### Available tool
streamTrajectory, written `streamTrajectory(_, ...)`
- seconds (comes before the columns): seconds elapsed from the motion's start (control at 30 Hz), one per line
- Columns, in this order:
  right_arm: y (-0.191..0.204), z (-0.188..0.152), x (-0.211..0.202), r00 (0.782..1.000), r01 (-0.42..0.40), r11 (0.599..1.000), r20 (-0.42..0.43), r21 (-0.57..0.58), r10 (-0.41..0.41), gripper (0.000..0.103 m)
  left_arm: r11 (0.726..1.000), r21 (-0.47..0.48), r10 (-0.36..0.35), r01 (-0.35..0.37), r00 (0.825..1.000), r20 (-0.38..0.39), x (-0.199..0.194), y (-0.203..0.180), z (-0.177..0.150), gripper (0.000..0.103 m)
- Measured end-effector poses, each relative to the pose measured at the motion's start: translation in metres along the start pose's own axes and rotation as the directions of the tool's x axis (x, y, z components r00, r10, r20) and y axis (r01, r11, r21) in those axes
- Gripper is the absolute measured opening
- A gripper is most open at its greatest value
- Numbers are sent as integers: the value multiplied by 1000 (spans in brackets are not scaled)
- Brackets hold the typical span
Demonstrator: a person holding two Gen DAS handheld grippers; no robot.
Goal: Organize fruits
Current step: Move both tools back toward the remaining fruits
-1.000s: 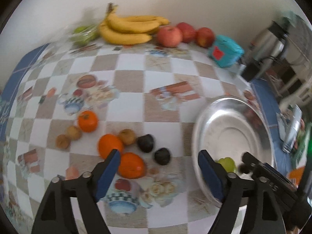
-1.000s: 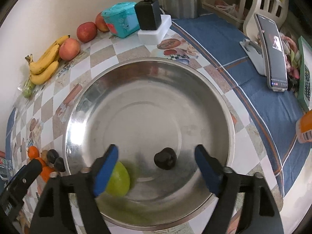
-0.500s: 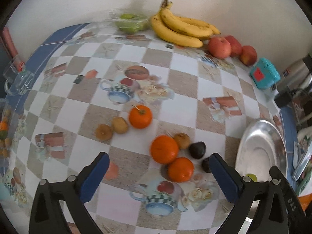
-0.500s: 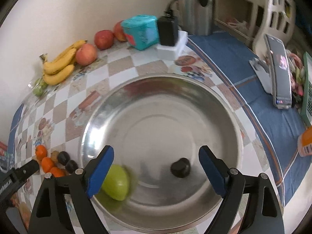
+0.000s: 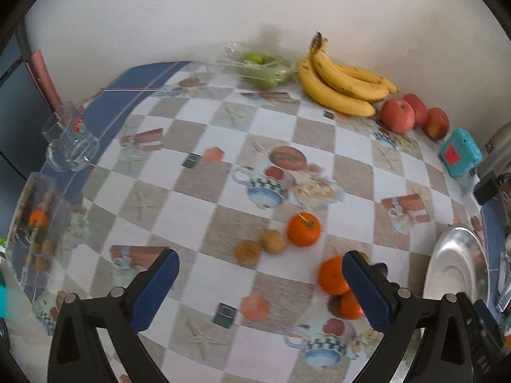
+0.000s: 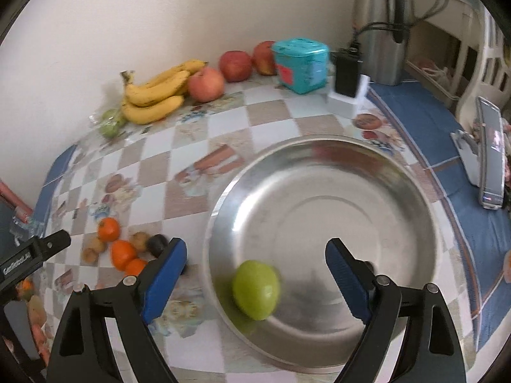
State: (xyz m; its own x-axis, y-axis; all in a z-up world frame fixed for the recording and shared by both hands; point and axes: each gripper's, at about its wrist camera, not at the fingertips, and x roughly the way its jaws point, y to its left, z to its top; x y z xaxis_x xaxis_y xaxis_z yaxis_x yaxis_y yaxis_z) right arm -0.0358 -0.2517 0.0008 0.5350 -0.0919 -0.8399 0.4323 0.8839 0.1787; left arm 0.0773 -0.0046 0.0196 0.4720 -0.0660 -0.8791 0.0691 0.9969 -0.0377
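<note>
At the far left of the left wrist view a glass mug (image 5: 72, 146) stands near the table's (image 5: 198, 204) edge, and we judge a wide sweep of our left gripper (image 5: 260, 290) could knock it over. That gripper is spread wide and empty. Right of its middle lie two small brown fruits (image 5: 260, 245) and an orange (image 5: 303, 229), with more oranges (image 5: 333, 276) half hidden behind its right finger; reaching blind there could send them rolling. At the right edge sits the metal bowl (image 5: 456, 274). In the right wrist view the right gripper (image 6: 255, 281) hangs released over the bowl (image 6: 322, 153), where a green fruit (image 6: 256, 289) lies lower centre, blurred. Dropped fruit may bruise or bounce out.
</note>
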Motion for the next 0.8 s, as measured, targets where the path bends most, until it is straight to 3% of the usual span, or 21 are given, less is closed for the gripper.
streamTrajectory(0.13, 36, -6, 5, 999, -39, 994, -35, -105, 36, 89, 999, -46, -8, 7, 1000, -6, 0, 20, 4, 103)
streamTrajectory(0.33, 75, -17, 9, 992, -113, 977, -76, -182, 100, 89, 992, -123, 36, -37, 999, -11, 2, 50, 6, 103)
streamTrajectory(0.67, 91, -7, 19, 984, -161, 977, -105, -143, 147, 89, 991, -127, 36, -40, 999, -37, 12, 54, 5, 103)
streamTrajectory(0.8, 89, -4, 22, 988, -134, 981, -94, -143, 121, 89, 991, -124, 42, -51, 996, -72, 30, 51, 4, 103)
